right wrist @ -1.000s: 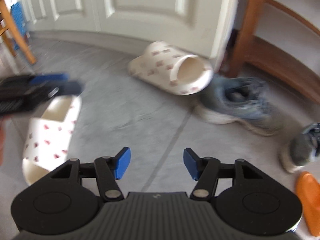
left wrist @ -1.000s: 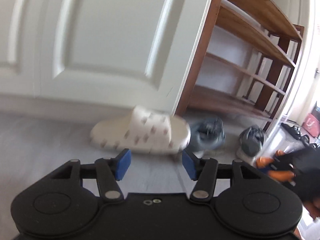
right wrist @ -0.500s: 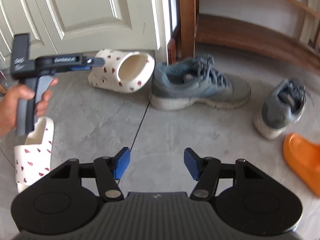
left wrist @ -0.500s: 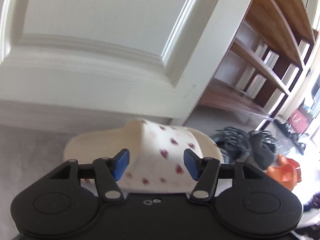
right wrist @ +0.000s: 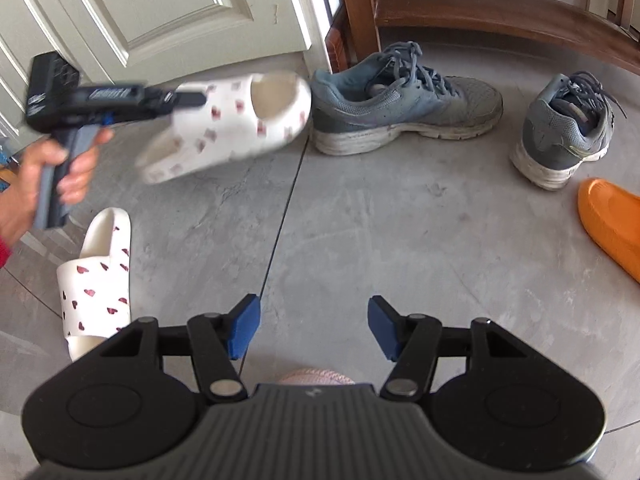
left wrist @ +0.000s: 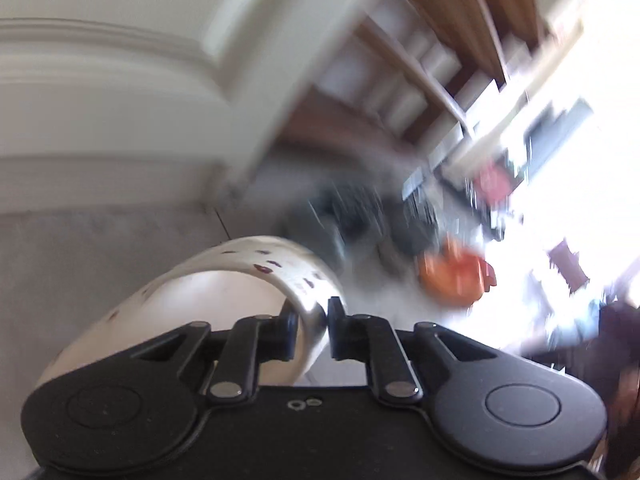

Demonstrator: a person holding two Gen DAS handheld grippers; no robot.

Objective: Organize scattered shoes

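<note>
Grey floor spreads below; my left gripper clamps the white slipper by its strap, upper left (airborne, clearing sneakers), while my right gripper gapes, holding nothing.

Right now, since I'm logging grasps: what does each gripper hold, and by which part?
The left gripper pinches the white slipper by the edge of its strap. The right gripper is open, holding nothing.

Grey floor: slipper, two sneakers, apparently orange clog.
</note>
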